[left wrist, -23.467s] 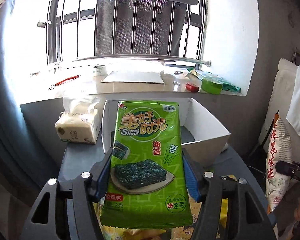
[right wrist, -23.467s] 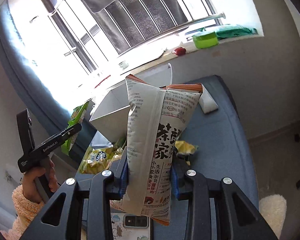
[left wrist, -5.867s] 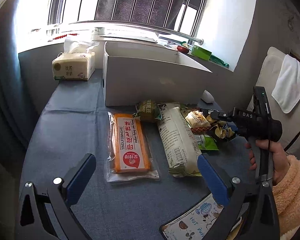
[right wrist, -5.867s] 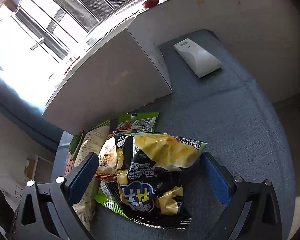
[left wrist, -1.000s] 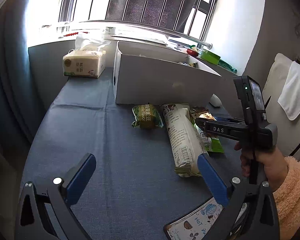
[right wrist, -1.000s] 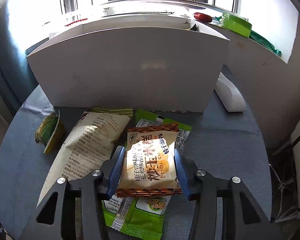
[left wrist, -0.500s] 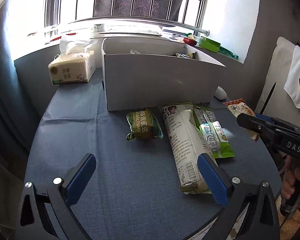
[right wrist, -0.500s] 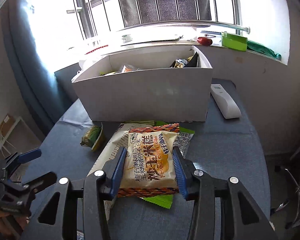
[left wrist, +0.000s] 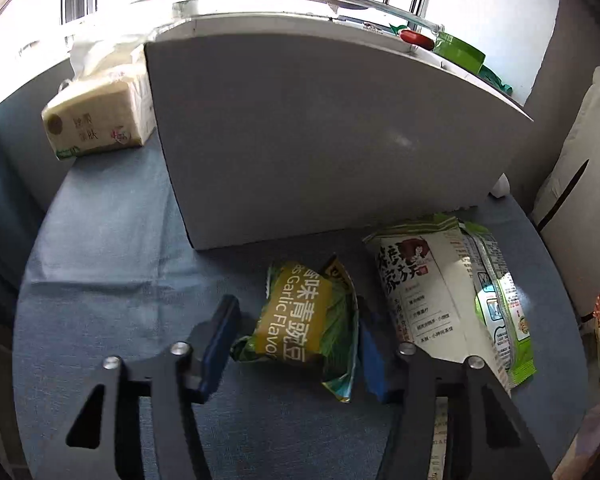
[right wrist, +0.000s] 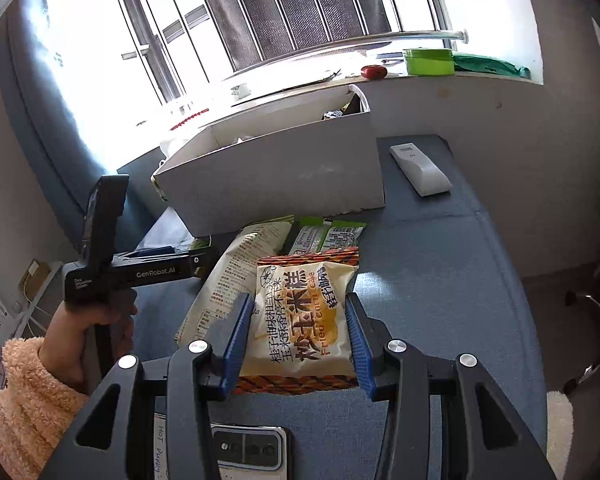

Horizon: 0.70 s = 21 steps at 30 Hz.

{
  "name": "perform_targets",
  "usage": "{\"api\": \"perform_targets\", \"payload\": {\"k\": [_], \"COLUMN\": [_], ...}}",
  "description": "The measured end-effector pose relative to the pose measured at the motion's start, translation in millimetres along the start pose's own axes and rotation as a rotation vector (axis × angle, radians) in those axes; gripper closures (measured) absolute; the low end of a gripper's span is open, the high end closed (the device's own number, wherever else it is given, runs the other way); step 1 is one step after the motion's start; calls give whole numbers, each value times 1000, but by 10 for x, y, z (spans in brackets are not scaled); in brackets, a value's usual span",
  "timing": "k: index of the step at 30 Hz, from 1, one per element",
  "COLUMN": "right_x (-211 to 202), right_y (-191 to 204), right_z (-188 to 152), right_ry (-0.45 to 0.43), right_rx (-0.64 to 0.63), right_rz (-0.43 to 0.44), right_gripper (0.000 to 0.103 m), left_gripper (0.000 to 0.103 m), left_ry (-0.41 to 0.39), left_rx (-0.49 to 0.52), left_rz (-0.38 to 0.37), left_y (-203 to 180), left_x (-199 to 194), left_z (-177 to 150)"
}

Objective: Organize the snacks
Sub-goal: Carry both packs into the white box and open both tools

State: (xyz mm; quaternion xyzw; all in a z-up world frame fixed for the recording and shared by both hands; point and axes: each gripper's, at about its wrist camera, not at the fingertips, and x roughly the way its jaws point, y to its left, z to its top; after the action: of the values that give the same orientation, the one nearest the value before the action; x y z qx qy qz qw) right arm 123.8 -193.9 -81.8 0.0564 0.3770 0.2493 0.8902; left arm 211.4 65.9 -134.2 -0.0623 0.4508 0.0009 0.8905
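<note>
Right gripper (right wrist: 296, 340) jaws hold the rice-cake packet (right wrist: 304, 316) aloft; left gripper (left wrist: 296, 344) jaws sit narrow around the garlic pea packet (left wrist: 304, 320) on the tabletop (left wrist: 100, 240).

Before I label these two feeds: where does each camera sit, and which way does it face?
Left wrist: on the left gripper, low over the table, facing the garlic pea packet and white box; own fingers show.
Right wrist: on the right gripper, higher, holding the fried corn cake packet; left hand shows.
Both share the box.
</note>
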Motion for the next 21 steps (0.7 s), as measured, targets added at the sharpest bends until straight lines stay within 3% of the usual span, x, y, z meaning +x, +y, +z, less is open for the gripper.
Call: {"api": "perform_targets", "payload": {"k": [1,8,11,14,16,21], "right_x": [8,32,38,21,16,292], "right_y": [-15,-75,-60,-6,42,125], "right_z": [-12,38,201,508,792,1580], "right_ry": [4,-15,-35,-83,-113,-111], "right_rx": [2,35,38,18,-2,-30], "right_rz": [2,30,56,88,97,125], "right_gripper": [54,54,54,54,54,54], "left_gripper": [63,62,62,62,62,62], "left_ry": [3,-148,-260,-356,-398,-389], "left_rx": [10,31,2,7,36,8], "left_rz": [-16,-84,-55,-81,-60,-61], "left_y": [-15,-49,-10,31,12,32], "left_x": [-33,-631,-948,-1213,-1314,-1244], "left_z": [-16,-100,20,272,510,1219]}}
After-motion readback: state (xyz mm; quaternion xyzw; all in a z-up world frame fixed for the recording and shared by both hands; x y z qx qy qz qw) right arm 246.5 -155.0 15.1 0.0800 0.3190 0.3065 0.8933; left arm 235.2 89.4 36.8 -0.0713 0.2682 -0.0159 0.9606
